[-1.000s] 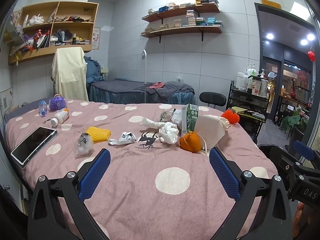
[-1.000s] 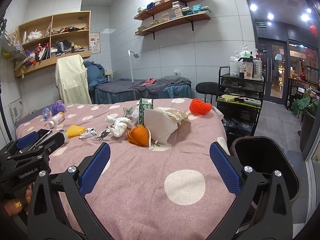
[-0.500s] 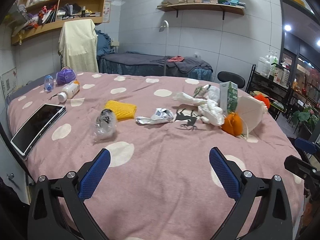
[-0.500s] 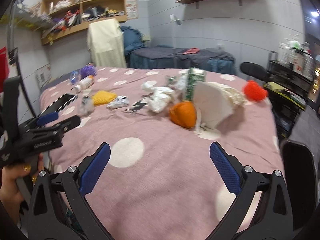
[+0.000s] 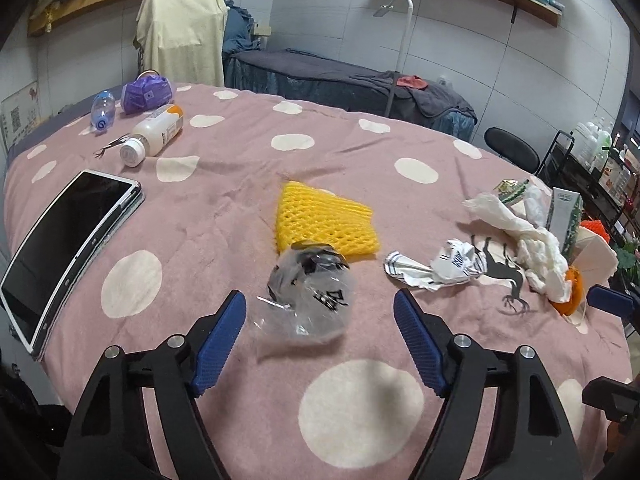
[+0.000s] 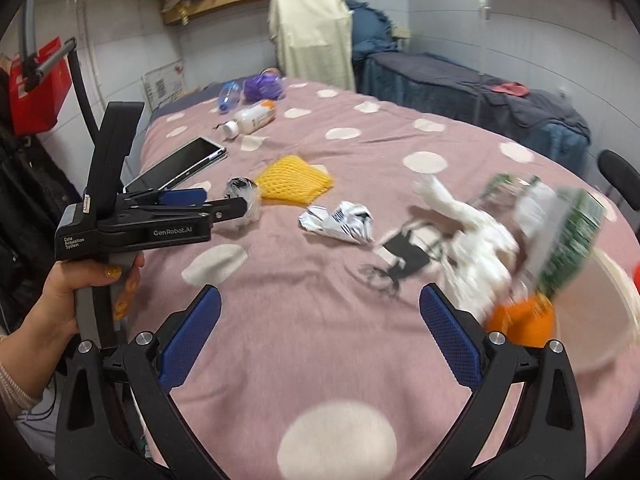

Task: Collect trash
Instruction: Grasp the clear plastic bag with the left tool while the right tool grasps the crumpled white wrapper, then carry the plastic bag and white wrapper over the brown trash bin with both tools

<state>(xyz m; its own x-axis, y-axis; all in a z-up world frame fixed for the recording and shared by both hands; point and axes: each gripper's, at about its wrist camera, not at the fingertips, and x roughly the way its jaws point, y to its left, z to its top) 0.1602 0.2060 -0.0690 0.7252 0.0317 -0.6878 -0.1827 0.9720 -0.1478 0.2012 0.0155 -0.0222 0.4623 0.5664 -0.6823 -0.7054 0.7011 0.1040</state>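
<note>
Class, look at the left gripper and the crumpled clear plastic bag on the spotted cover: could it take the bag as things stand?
Probably yes. The left gripper has its jaws open, just been closing, either side of the clear plastic bag, with nothing between them.

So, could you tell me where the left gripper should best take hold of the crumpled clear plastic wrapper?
Probably across the crumpled clear plastic wrapper at its bulging middle, coming from the near side, pads to its left and right. It lies loose on the pink bedspread, and the left gripper, jaws just narrowing but not touching, already straddles it. The yellow foam net crowds the far end.
</note>
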